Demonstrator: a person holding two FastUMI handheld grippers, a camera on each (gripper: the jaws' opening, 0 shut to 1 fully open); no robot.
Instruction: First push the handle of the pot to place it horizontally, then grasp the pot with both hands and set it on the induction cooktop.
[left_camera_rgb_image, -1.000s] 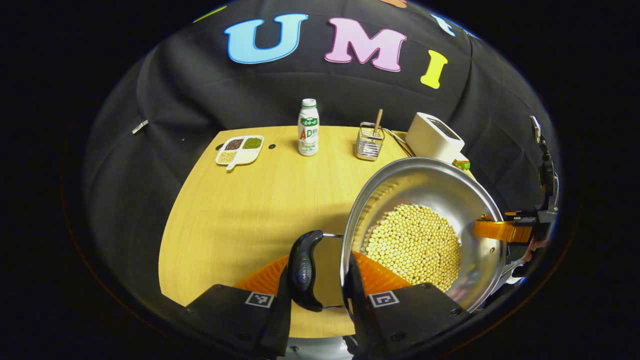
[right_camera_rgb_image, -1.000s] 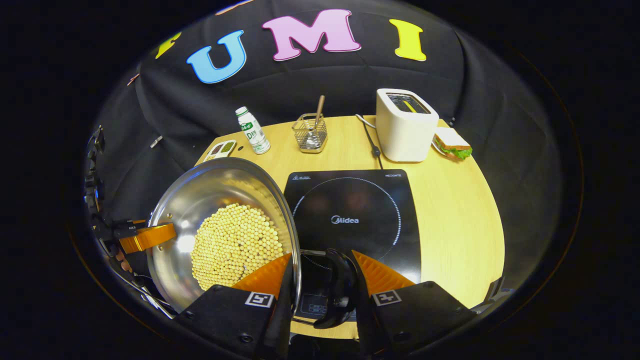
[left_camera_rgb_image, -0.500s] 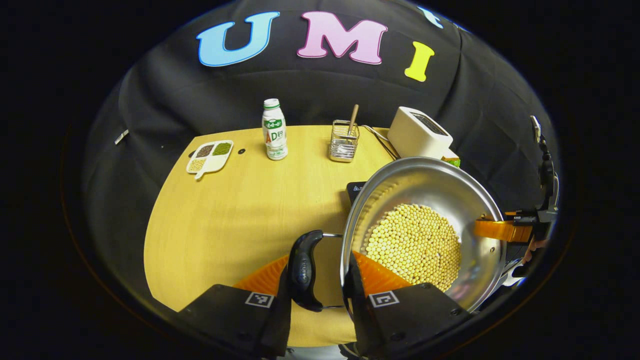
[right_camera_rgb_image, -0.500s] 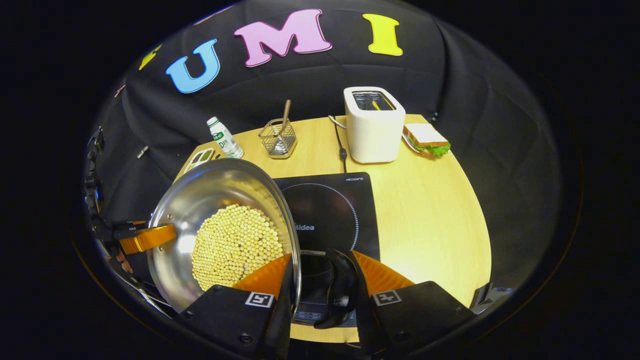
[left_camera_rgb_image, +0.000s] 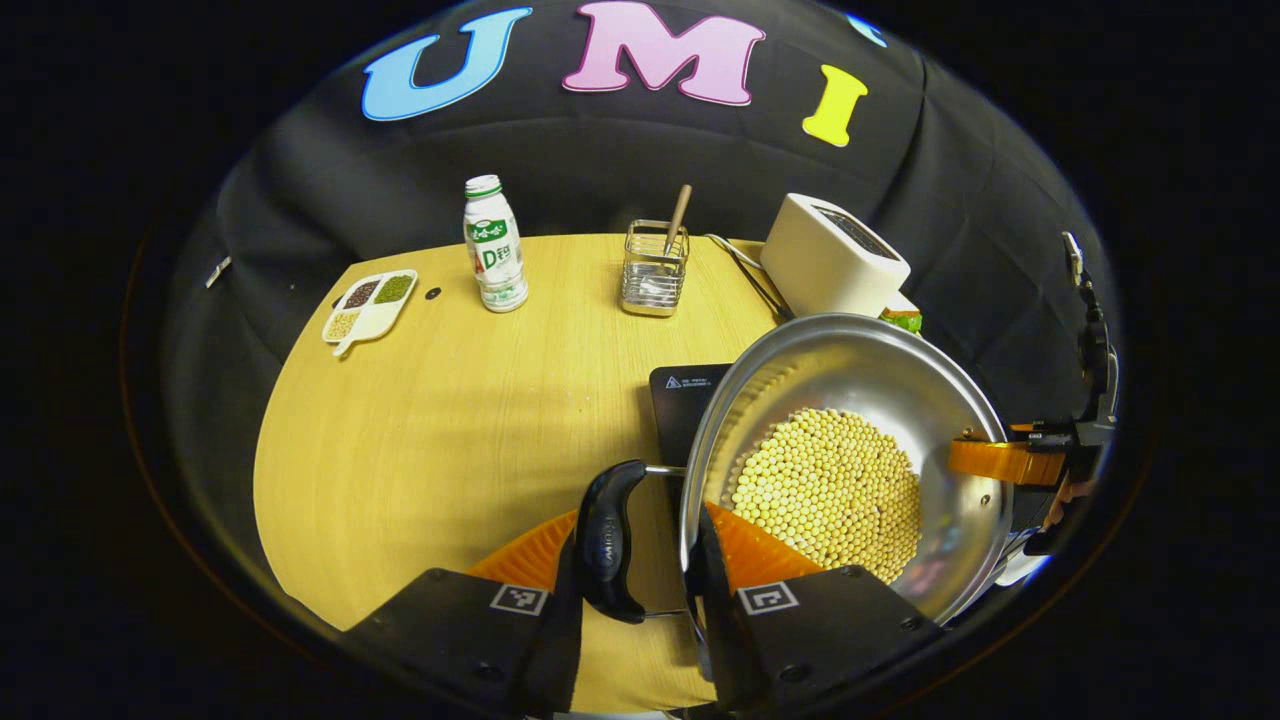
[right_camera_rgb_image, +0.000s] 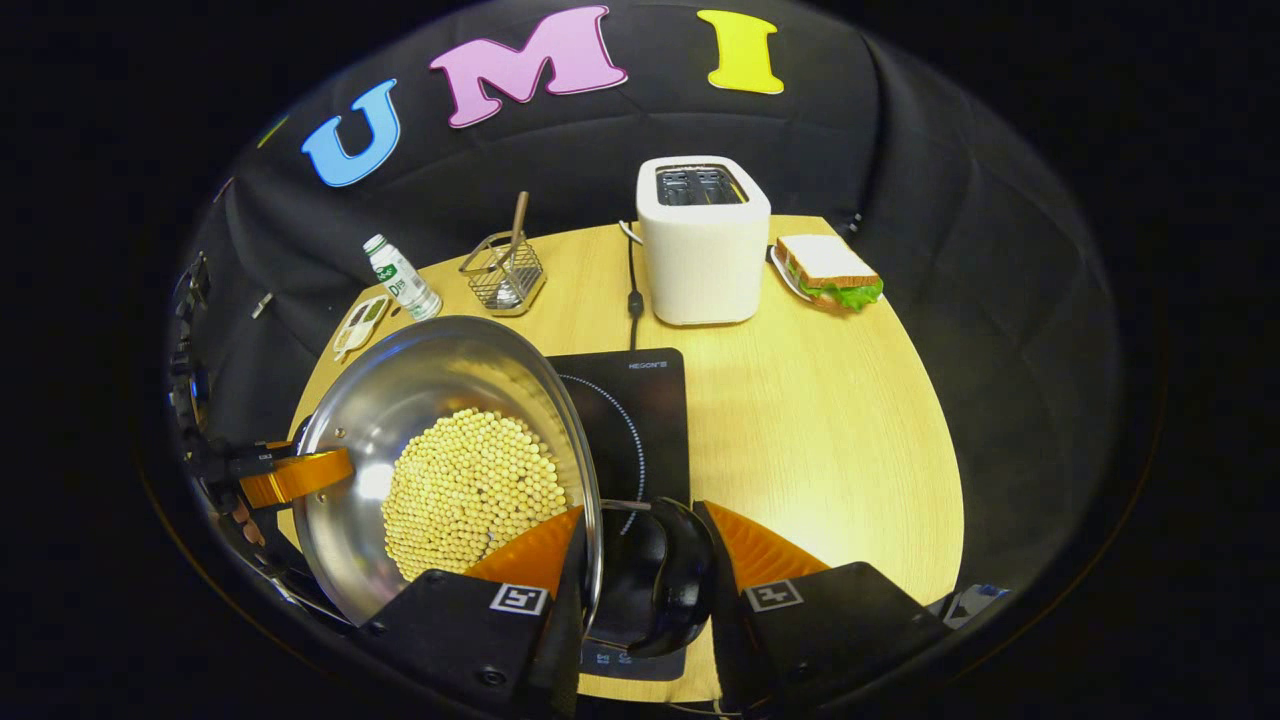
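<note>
Handles already lie level and you have the pot (left_camera_rgb_image: 850, 440) lifted, partly above the induction cooktop's (right_camera_rgb_image: 640, 400) left edge; setting it down remains. Your left claw (left_camera_rgb_image: 630, 560) pinches the left handle (left_camera_rgb_image: 608, 540), your right claw (right_camera_rgb_image: 645, 575) the right handle (right_camera_rgb_image: 675, 575), both reaching inward.

We see both views sharp and evenly lit from overhead; the fisheye bends the round light-wood table (left_camera_rgb_image: 420, 440) at its edges. Glare brightens the shiny steel pot (right_camera_rgb_image: 400, 400) wall, with soft shadows beneath.
</note>
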